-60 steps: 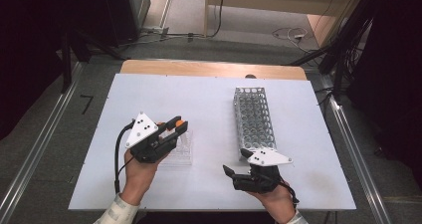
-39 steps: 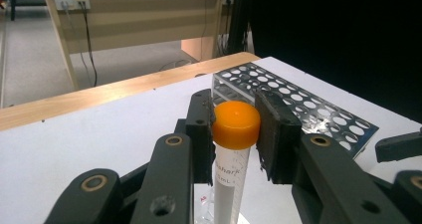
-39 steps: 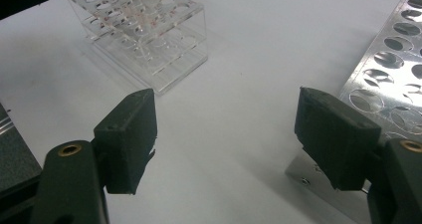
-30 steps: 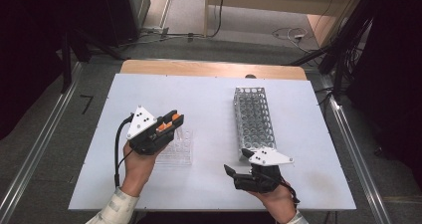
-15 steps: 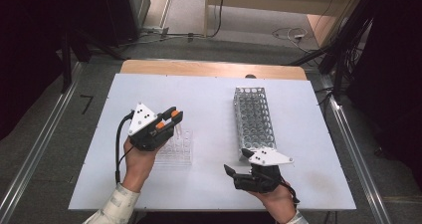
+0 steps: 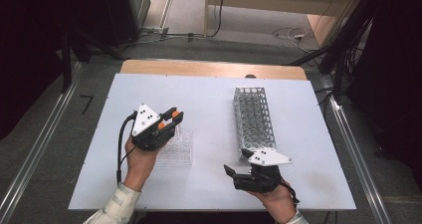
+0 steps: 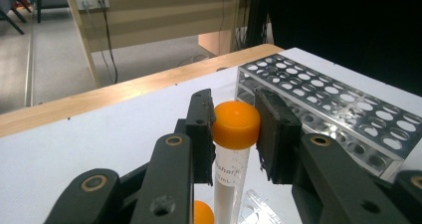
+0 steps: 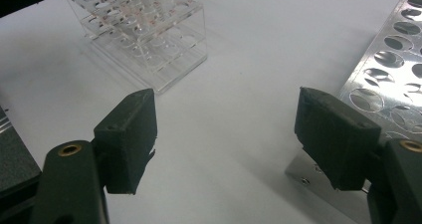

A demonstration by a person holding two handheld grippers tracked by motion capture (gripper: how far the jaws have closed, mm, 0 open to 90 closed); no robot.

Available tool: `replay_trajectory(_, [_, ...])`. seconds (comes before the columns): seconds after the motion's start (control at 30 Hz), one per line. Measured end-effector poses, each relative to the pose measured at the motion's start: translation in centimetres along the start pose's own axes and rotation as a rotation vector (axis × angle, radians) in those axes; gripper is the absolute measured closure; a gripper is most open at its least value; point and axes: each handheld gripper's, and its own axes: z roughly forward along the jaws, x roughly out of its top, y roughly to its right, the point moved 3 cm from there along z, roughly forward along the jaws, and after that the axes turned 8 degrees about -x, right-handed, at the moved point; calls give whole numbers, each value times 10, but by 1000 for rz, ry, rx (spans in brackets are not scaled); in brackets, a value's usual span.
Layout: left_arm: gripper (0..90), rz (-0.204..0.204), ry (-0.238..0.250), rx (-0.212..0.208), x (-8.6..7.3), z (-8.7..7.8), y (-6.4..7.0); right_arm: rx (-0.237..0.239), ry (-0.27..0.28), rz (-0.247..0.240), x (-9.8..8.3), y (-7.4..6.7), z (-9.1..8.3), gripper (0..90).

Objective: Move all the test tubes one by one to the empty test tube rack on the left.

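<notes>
My left gripper (image 6: 172, 118) is shut on an orange-capped tube (image 7: 235, 126), its black jaws pinching the cap from both sides. The tube's white body hangs straight down with printed text on it. A second orange cap (image 7: 202, 212) peeks out just below. This gripper hovers over the clear plastic rack (image 6: 176, 149) at the table's left. My right gripper (image 6: 230, 171) rests low near the front edge, open, with nothing between its fingers (image 8: 127, 134). It points left toward the clear plastic rack (image 8: 144, 30).
A long metal tube rack (image 6: 254, 119) with several empty holes lies right of centre, its near end beside my right gripper. The white table (image 6: 209, 94) has a wooden strip along its far edge. Cables and dark furniture stand beyond.
My left gripper has risen and shifted slightly away from me, carrying the orange-capped tube above the clear rack. The right gripper has stayed put.
</notes>
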Motion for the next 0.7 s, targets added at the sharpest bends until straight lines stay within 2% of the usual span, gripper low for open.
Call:
replay_trajectory(0.47, [694,13,-10,10,-9,4,1,0,-2,-1,0,0,0,232])
replay_trajectory(0.7, [693,-2,-26,22,-17,6,0,1,-2,-4,0,-1,0,232])
